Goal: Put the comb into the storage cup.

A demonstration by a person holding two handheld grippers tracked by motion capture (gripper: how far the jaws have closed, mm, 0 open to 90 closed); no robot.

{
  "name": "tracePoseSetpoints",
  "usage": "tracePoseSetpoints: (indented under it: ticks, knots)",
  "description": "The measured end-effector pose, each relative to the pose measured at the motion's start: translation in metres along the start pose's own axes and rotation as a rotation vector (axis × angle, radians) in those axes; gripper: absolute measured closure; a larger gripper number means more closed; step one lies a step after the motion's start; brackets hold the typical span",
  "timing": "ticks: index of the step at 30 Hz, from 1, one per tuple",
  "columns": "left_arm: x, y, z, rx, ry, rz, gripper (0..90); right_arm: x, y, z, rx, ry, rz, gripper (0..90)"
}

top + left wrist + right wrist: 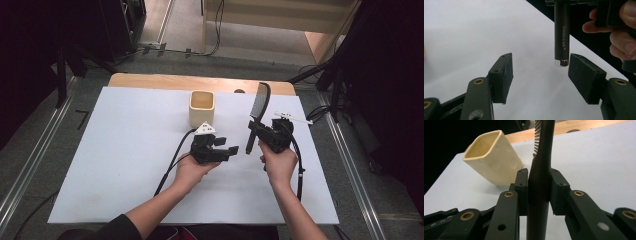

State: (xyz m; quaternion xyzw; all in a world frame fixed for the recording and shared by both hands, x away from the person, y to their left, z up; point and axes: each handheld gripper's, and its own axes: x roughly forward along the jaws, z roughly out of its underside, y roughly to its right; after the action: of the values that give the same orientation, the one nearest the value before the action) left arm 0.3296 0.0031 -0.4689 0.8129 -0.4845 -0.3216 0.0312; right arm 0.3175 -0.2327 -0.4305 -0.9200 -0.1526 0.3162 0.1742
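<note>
A black hairbrush (260, 102) stands nearly upright over the white table top (125, 150), bristled head up. My right gripper (260, 134) is shut on its handle (540, 182), one pad on each side. In the left gripper view the handle's lower end (561, 37), with a silver tip and printed lettering, hangs just past the right-hand jaw. My left gripper (541, 57) is open, its pads clear of the handle. It sits just left of the brush (227, 145). A cream square cup (202, 107) stands empty behind the left gripper and shows tilted in the right gripper view (491, 160).
A thin white stick-like object (295, 118) lies on the board right of the right gripper. A strip of wooden table (150, 80) runs along the board's far edge. Cables trail from both grippers toward the near edge. Dark stands and floor surround the table.
</note>
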Motion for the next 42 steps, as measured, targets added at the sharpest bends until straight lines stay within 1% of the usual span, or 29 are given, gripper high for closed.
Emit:
tracePoseSetpoints:
  ticks: [2, 6, 8, 12, 17, 19, 21, 23, 24, 25, 26, 27, 28, 32, 34, 39, 42]
  knots:
    - [-0.003, -0.001, 0.000, 0.009, -0.018, -0.004, 37.6, 0.000, -0.002, 0.001, -0.019, 0.006, 0.008, 69.8]
    - [-0.007, -0.003, 0.000, -0.005, -0.053, 0.014, 37.3, -0.001, -0.007, 0.002, -0.065, 0.033, 0.025, 69.8]
    - [-0.009, -0.003, 0.000, -0.003, -0.071, 0.020, 36.4, -0.002, -0.009, 0.002, -0.090, 0.045, 0.038, 69.8]
    - [-0.012, -0.003, 0.000, 0.004, -0.100, 0.023, 36.3, -0.002, -0.012, 0.004, -0.104, 0.050, 0.041, 69.8]
    - [-0.016, -0.002, 0.002, 0.031, -0.133, 0.029, 36.3, -0.002, -0.013, 0.007, -0.128, 0.079, 0.054, 69.8]
    - [-0.018, -0.002, 0.002, 0.027, -0.138, 0.033, 36.2, -0.002, -0.014, 0.009, -0.142, 0.091, 0.060, 69.8]
    - [-0.021, -0.004, 0.002, 0.027, -0.142, 0.034, 36.2, -0.001, -0.016, 0.011, -0.158, 0.095, 0.074, 69.8]
    - [-0.023, -0.005, 0.003, 0.027, -0.152, 0.035, 36.2, -0.001, -0.017, 0.012, -0.165, 0.100, 0.077, 69.8]
    - [-0.024, -0.005, 0.003, 0.032, -0.160, 0.031, 35.8, -0.001, -0.017, 0.013, -0.172, 0.108, 0.081, 69.8]
    - [-0.025, -0.006, 0.003, 0.049, -0.177, 0.022, 34.2, -0.002, -0.018, 0.015, -0.189, 0.137, 0.076, 69.8]
    - [-0.026, -0.005, 0.003, 0.061, -0.190, 0.016, 34.2, -0.002, -0.018, 0.015, -0.189, 0.137, 0.076, 69.8]
    - [-0.027, -0.005, 0.004, 0.071, -0.197, 0.014, 34.2, -0.002, -0.018, 0.016, -0.194, 0.149, 0.084, 69.8]
    - [-0.027, -0.006, 0.004, 0.074, -0.203, 0.016, 34.2, -0.003, -0.018, 0.017, -0.197, 0.157, 0.080, 69.8]
    - [-0.030, -0.008, 0.004, 0.072, -0.221, 0.021, 34.2, -0.004, -0.019, 0.019, -0.209, 0.178, 0.093, 69.8]
    - [-0.033, -0.009, 0.004, 0.076, -0.241, 0.025, 34.1, -0.004, -0.019, 0.020, -0.223, 0.192, 0.097, 69.8]
    - [-0.038, -0.011, 0.005, 0.081, -0.251, 0.029, 34.1, -0.003, -0.019, 0.022, -0.223, 0.184, 0.094, 69.8]
    - [-0.042, -0.012, 0.006, 0.089, -0.255, 0.030, 34.1, -0.003, -0.020, 0.022, -0.227, 0.191, 0.096, 69.8]
